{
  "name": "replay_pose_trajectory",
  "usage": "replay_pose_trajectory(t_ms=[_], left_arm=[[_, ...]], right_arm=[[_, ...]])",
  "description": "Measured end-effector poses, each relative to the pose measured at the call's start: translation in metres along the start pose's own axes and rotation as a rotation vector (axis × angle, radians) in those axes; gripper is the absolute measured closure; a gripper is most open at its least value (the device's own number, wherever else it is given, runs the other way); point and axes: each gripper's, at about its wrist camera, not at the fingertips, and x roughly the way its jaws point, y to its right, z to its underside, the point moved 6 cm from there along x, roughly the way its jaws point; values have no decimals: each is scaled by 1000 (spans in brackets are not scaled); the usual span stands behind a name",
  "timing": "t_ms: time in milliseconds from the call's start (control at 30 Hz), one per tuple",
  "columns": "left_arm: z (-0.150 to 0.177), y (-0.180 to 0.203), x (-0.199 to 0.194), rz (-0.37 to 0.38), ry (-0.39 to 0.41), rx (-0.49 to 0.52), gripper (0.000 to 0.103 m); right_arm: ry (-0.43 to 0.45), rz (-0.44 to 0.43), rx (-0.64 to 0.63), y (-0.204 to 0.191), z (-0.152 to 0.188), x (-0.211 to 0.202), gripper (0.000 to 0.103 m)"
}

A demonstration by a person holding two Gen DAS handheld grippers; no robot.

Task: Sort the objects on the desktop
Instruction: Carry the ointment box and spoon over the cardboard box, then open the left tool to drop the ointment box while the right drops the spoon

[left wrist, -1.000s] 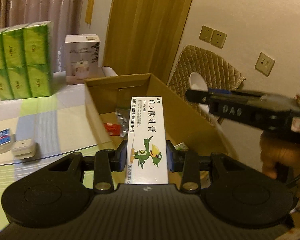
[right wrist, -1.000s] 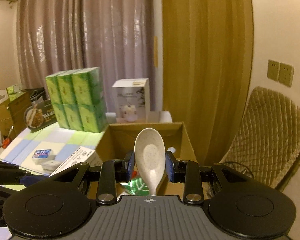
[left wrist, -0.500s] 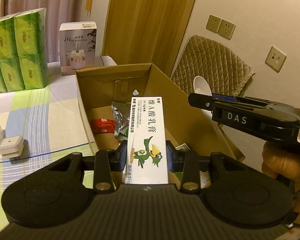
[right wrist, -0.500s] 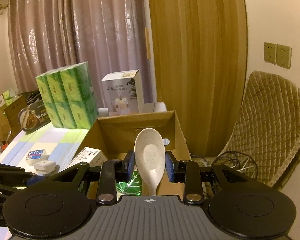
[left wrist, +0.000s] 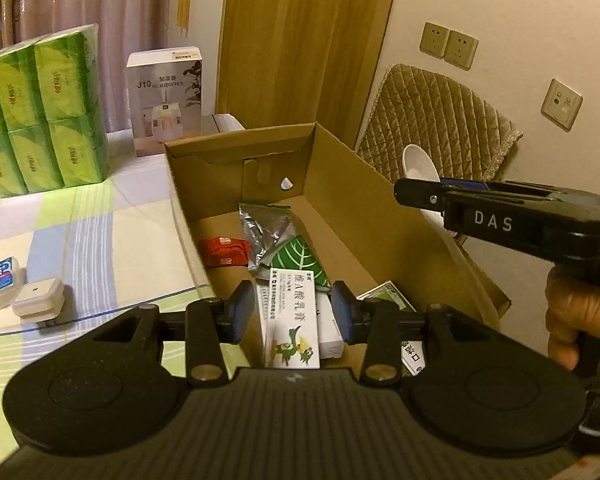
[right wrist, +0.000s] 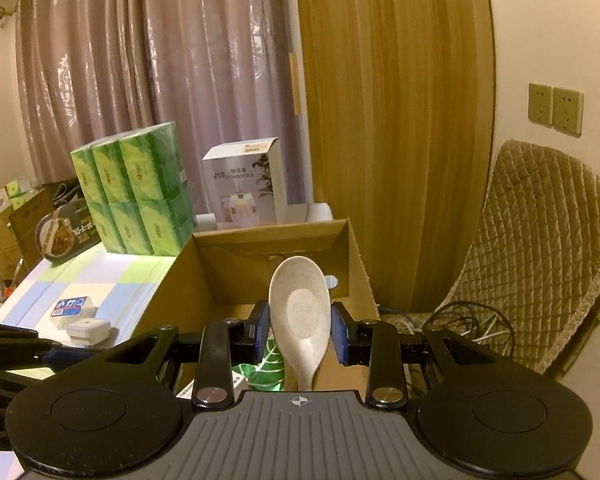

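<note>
Left gripper point(left wrist: 292, 312): pointing downward, jaws just been opening, pads clear of the box between them; right gripper point(right wrist: 299, 330): hand-held, clamped on a spoon, tilted down.

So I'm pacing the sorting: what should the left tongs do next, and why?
Probably lift the left tongs clear of the box. Their jaws have just been opening, with gaps on both sides of the medicine carton, which looks dropped into the box. The right tongs hold the spoon, waiting over the box.
</note>
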Motion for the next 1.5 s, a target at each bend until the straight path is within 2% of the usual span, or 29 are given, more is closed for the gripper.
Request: replay_pose_trajectory(t_ms=[333, 367, 400, 467, 967, 1100, 1267, 1500], left_arm=[[6, -10, -14, -12, 10, -13, 66], [6, -11, -14, -13, 9, -18, 66], [7, -13, -14, -13, 8, -22, 66], [8, -15, -15, -15, 7, -26, 66], [22, -30, -29, -49, 9, -54, 65], [25, -34, -35, -64, 8, -62, 64], [27, -38, -45, -84, 14, -64, 61], [29, -45, -61, -111, 21, -57, 54]], right_arm=[[14, -21, 6, -8, -7, 5, 73], [22, -22, 12, -8, -8, 5, 68], [29, -17, 22, -6, -9, 5, 53], [43, -14, 43, -2, -10, 2, 42], [22, -30, 44, -7, 8, -18, 39], [24, -38, 41, -13, 11, -27, 31], [22, -52, 30, -24, 13, -35, 28], [17, -76, 1, -43, 13, -43, 18]])
